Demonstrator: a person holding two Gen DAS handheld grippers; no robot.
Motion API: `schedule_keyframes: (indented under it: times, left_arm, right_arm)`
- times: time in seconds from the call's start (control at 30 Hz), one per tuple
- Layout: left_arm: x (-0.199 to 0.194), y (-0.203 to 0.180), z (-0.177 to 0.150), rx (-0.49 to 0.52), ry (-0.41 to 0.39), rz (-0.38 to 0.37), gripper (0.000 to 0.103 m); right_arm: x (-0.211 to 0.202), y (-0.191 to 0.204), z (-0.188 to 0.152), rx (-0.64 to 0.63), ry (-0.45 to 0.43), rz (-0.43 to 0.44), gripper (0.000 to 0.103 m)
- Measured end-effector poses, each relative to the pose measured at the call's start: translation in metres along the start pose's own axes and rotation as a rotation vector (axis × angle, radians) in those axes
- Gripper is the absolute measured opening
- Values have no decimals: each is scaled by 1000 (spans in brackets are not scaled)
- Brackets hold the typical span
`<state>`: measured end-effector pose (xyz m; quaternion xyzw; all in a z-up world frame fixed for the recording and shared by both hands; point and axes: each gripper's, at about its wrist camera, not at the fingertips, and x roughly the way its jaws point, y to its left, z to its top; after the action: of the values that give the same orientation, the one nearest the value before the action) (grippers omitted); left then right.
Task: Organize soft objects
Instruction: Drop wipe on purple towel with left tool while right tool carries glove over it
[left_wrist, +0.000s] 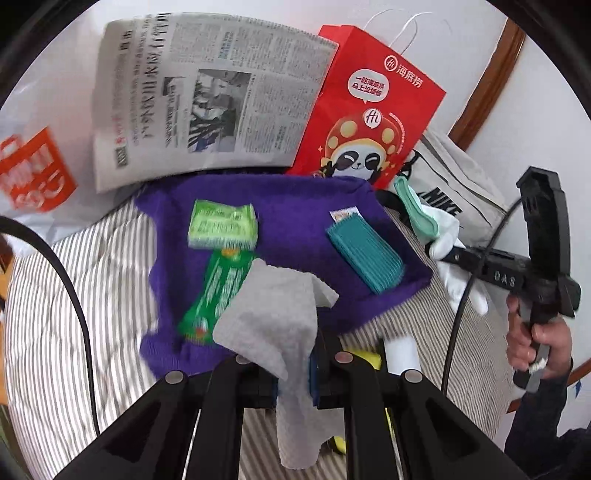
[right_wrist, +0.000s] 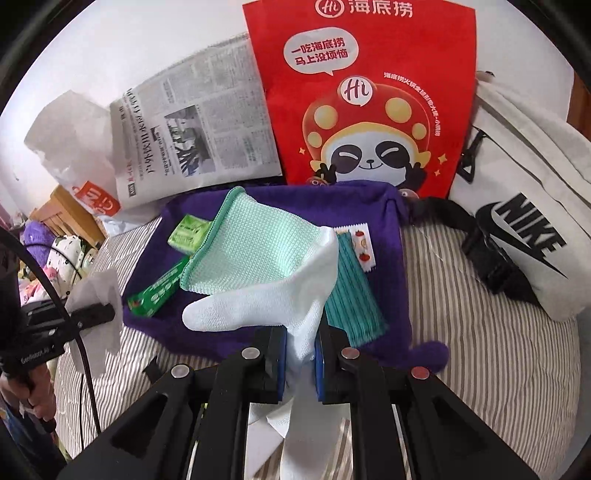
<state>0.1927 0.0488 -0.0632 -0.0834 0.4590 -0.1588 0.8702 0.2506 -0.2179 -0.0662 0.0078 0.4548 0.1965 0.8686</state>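
Covering the striped bed (right_wrist: 480, 332), a purple cloth (right_wrist: 369, 206); grippers pinch a grey rag (left_wrist: 273, 314) and white sock (right_wrist: 266, 295).

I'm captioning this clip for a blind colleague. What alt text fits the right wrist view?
The right claw is shut on a white and mint glove, held above a purple cloth on a striped bed. On the cloth lie green packets and a teal pack; behind stand a red bag and a newspaper.

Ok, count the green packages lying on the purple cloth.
2. A light green pack near the cloth's far left, and a long dark green box just nearer, both on the purple cloth. More may be hidden behind the held glove.
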Motion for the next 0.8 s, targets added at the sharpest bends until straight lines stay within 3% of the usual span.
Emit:
schedule_keyframes:
  times: [0.27, 0.5, 0.7, 0.8]
  left_arm:
    - [50, -1, 42, 10, 25, -30, 12]
    - [95, 0, 49, 13, 60, -45, 12]
    - [125, 3, 40, 86, 119, 88, 12]
    - [129, 6, 34, 82, 115, 77, 12]
  right_arm:
    - [21, -7, 16, 12, 11, -1, 12]
    - [40, -12, 19, 8, 38, 4, 12]
    - [50, -13, 18, 0, 52, 5, 13]
    - [56, -10, 16, -2, 58, 18, 13]
